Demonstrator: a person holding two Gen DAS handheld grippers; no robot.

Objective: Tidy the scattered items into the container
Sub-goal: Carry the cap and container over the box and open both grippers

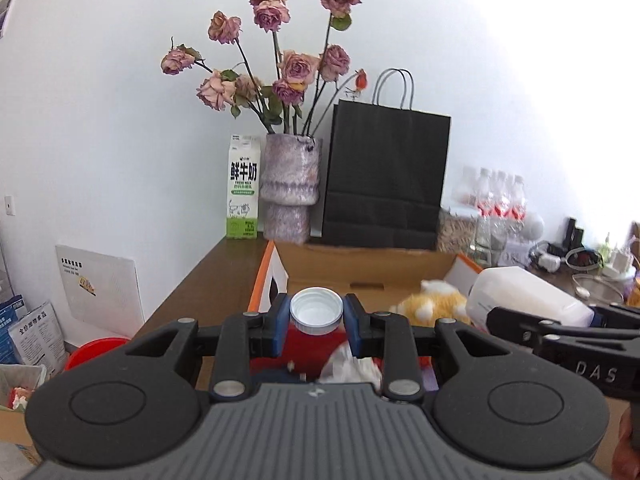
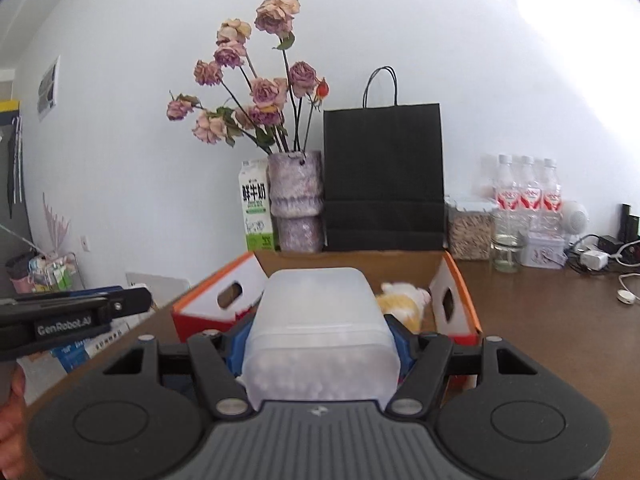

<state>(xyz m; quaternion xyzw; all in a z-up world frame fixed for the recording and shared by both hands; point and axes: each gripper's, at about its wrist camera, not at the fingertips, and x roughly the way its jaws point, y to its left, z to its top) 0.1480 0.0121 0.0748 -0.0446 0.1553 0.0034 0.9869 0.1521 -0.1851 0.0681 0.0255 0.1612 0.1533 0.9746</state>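
Carrying both loads toward cardboard box point(image 2: 352, 258) on worktop point(image 2: 560, 344); my left gripper point(image 1: 316, 314) fingers pinch white-capped bottle point(image 1: 317, 308) — my right gripper point(image 2: 320, 344) fingers clamp frosted tub point(image 2: 320, 320); next, I judge: lower inside box, beside plush toy point(image 2: 404, 304), release.

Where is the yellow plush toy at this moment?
The yellow plush toy lies inside the cardboard box, toward its right end in both views, just beyond the white plastic tub that the right gripper holds.
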